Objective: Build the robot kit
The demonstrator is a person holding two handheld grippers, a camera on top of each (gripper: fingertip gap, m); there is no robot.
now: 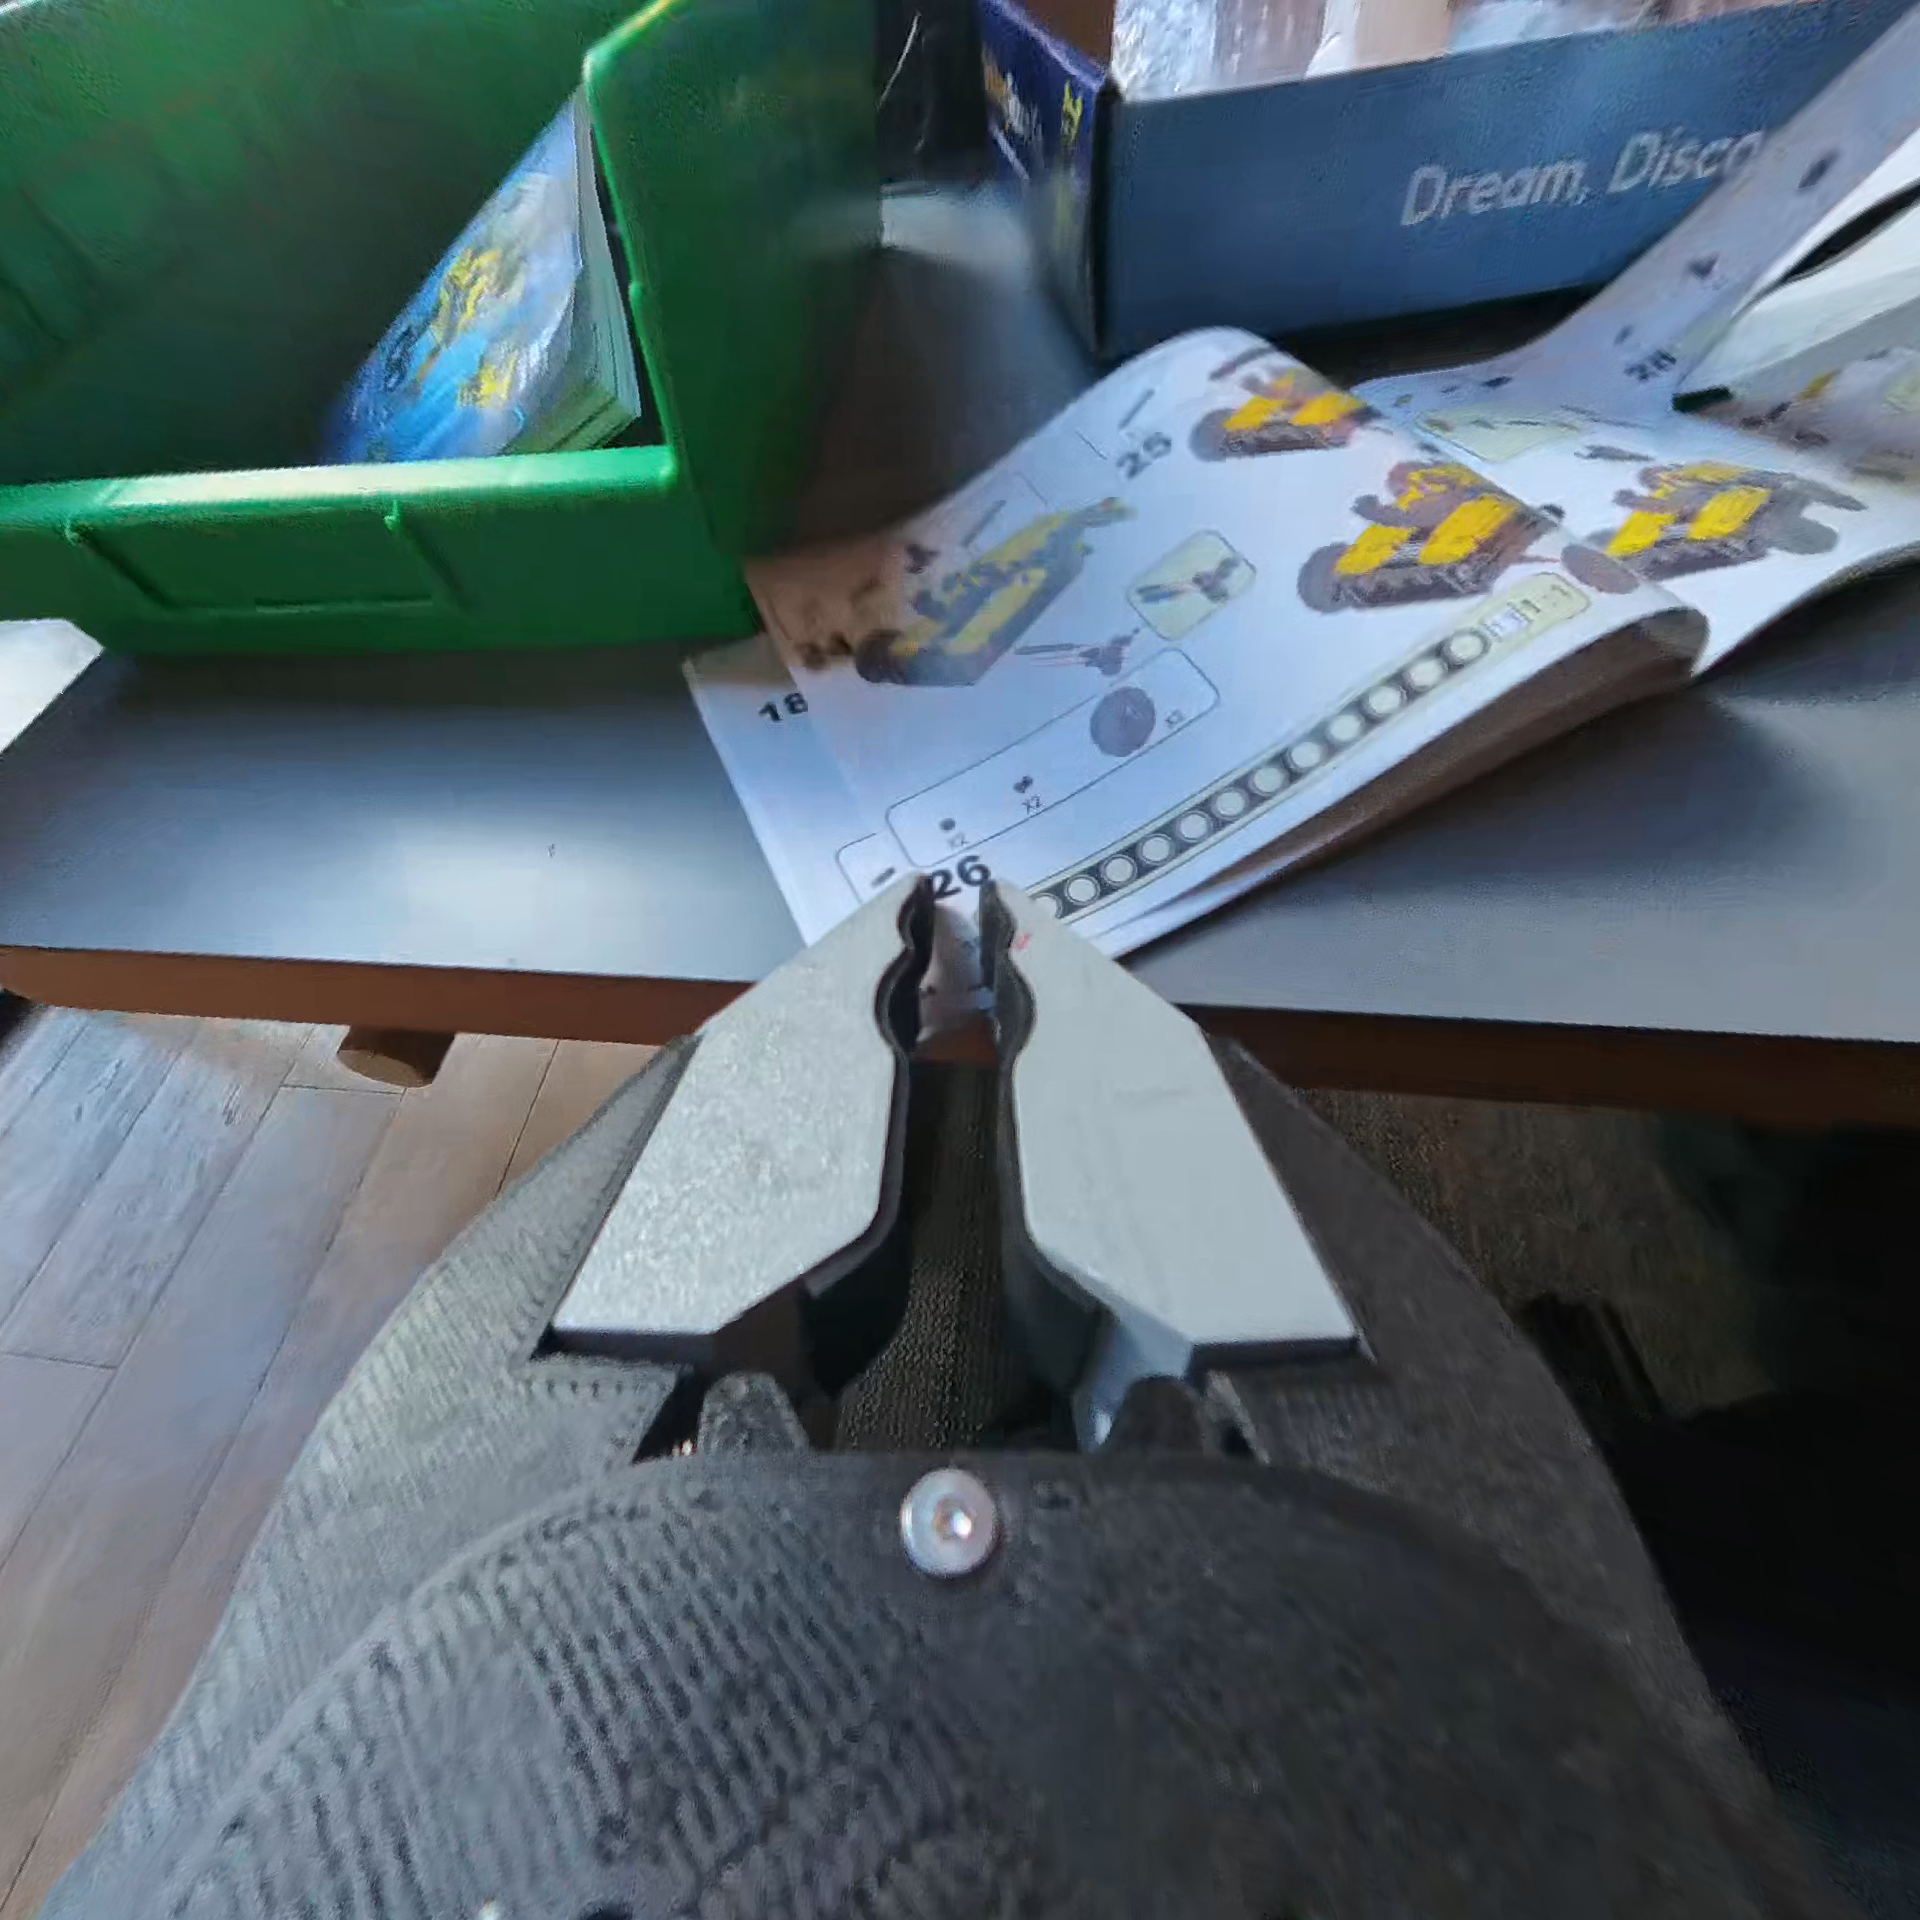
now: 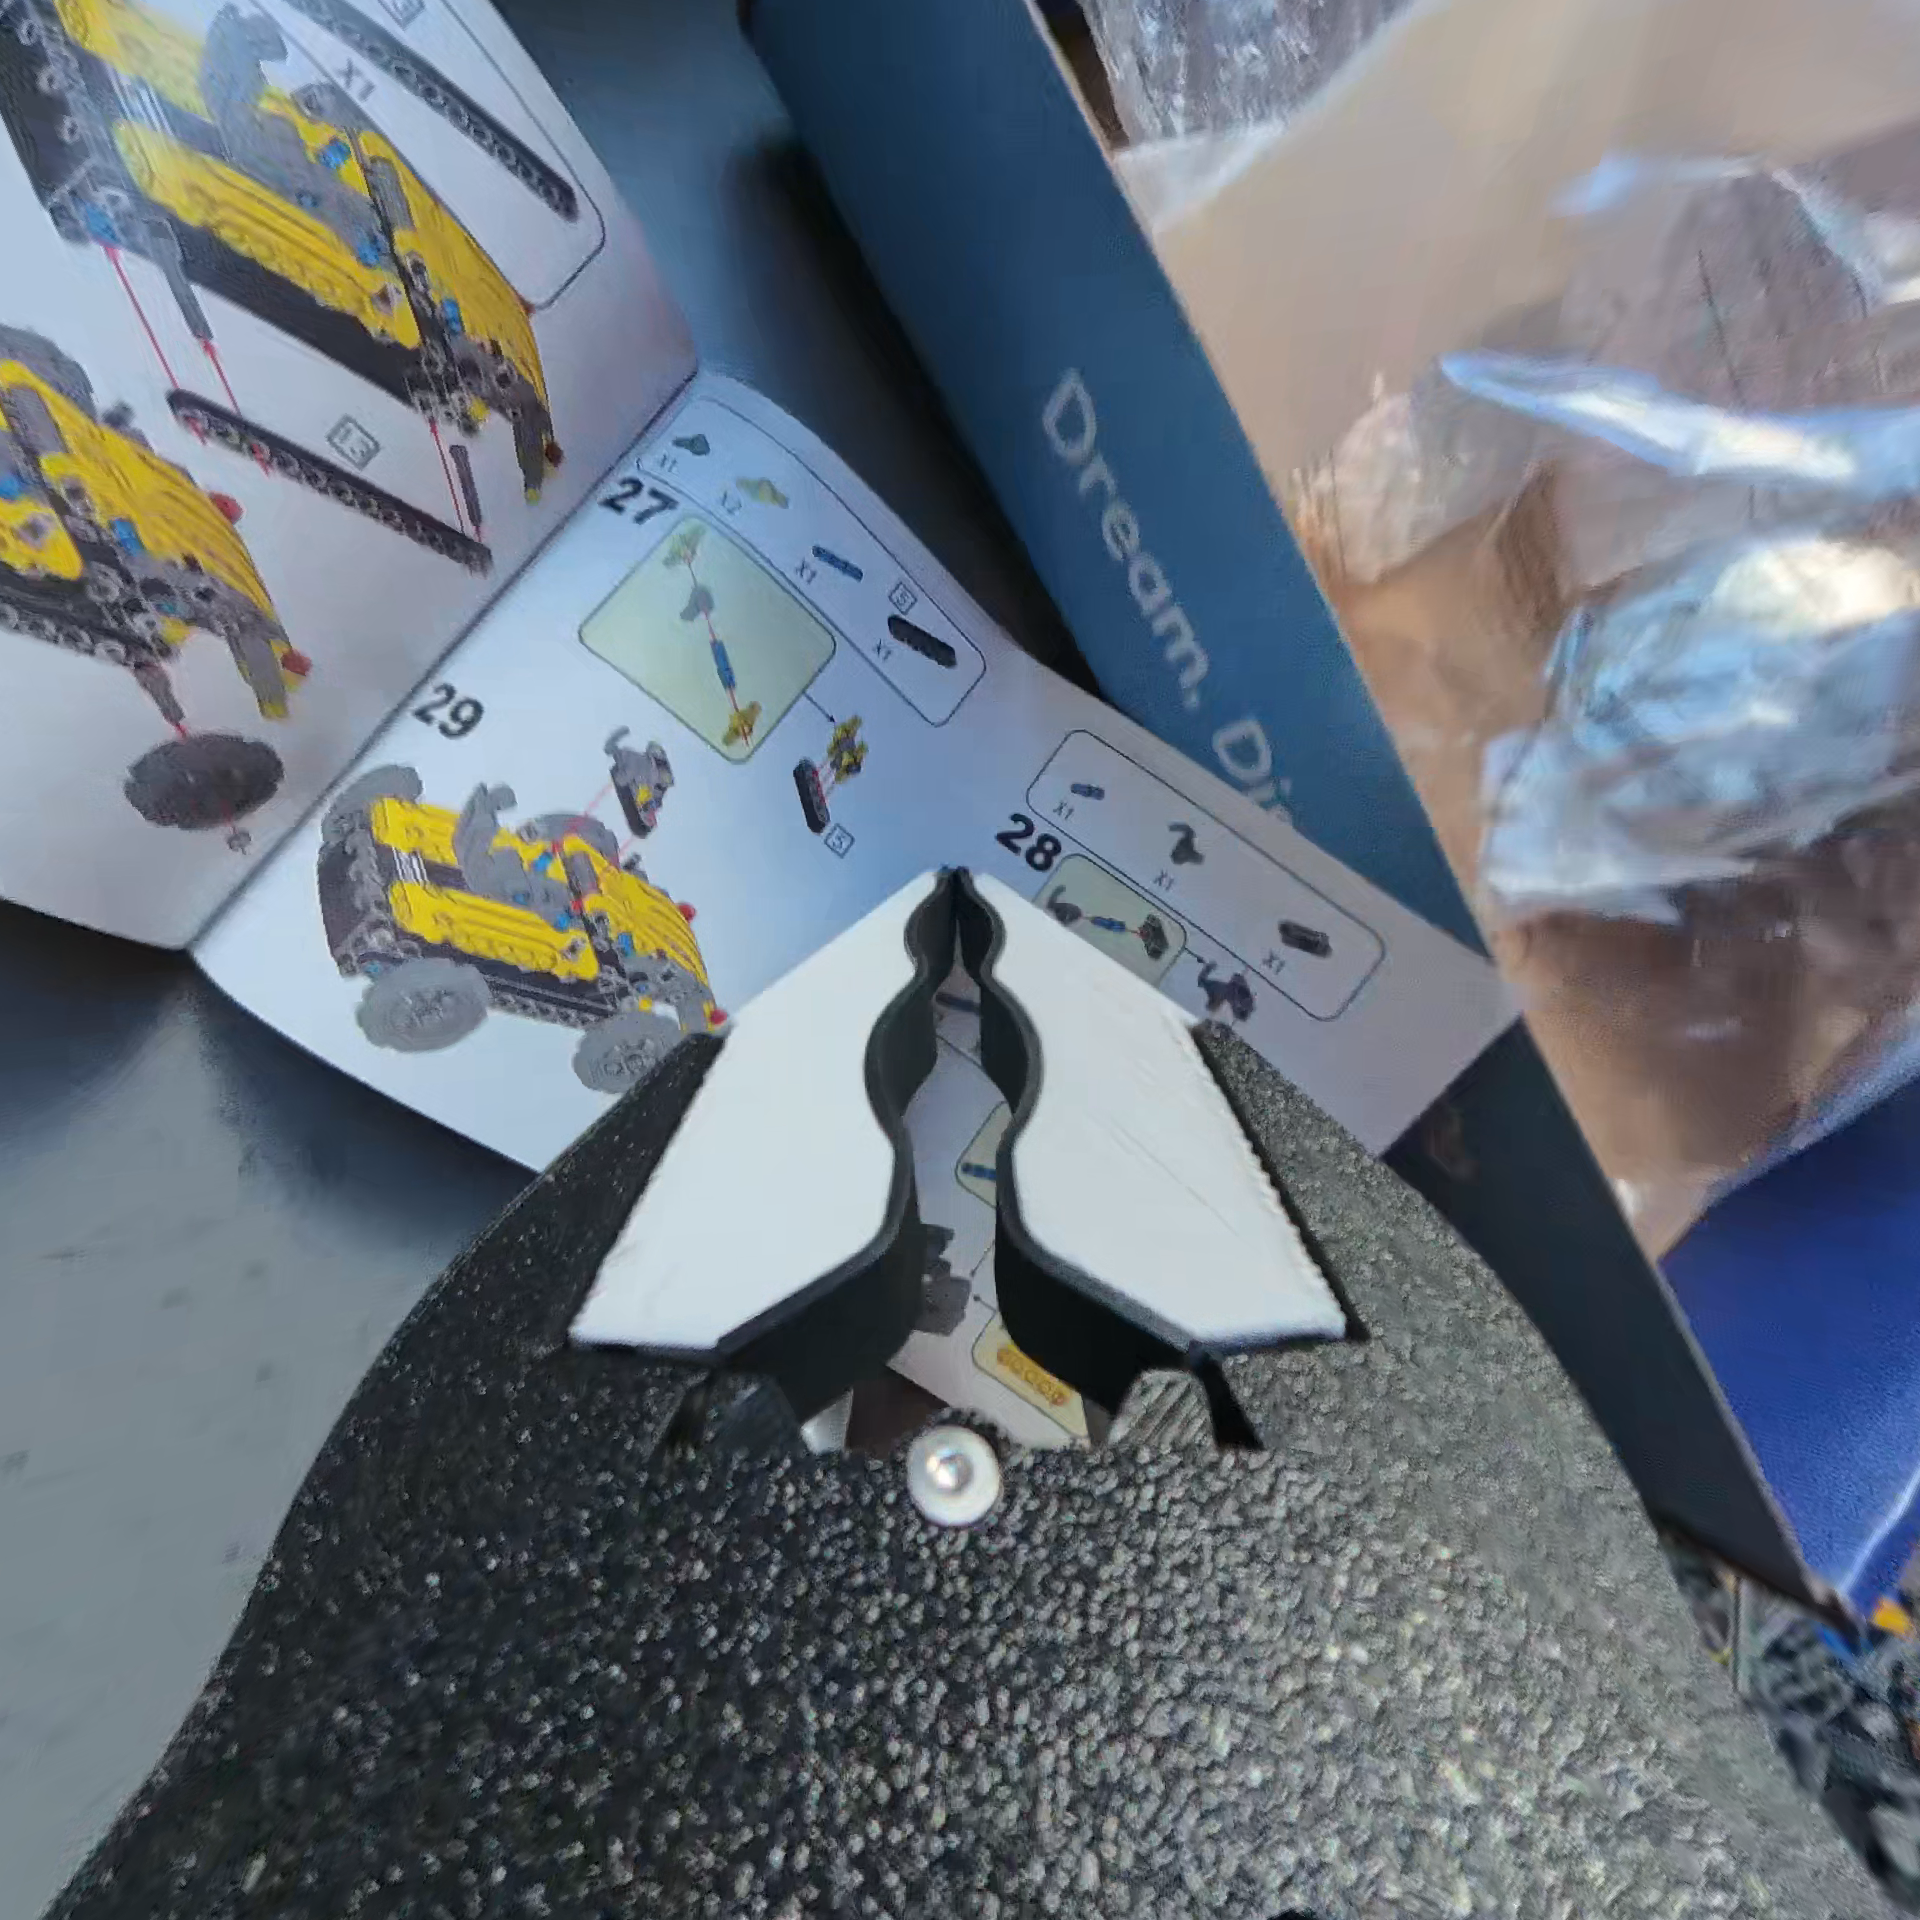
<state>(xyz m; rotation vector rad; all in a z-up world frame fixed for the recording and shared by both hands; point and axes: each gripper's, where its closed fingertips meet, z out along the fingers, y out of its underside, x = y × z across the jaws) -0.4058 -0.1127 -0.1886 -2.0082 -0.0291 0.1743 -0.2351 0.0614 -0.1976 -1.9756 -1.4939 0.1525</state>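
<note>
The open instruction booklet (image 1: 1247, 644) lies flat on the dark table (image 1: 364, 831), its long axis running from the near edge toward the blue box (image 1: 1403, 208), while the left gripper (image 1: 957, 914) pinches its near corner and the right gripper (image 2: 957, 883), tips together, clamps a lifted page.

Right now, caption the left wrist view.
Left tool pinching instruction booklet corner beside green bin.

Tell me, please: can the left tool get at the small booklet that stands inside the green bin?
Probably yes. The left tool sits at the table's near edge by the open manual. The green bin is open on top, and nothing covers the booklet, though the front wall must be cleared.
</note>
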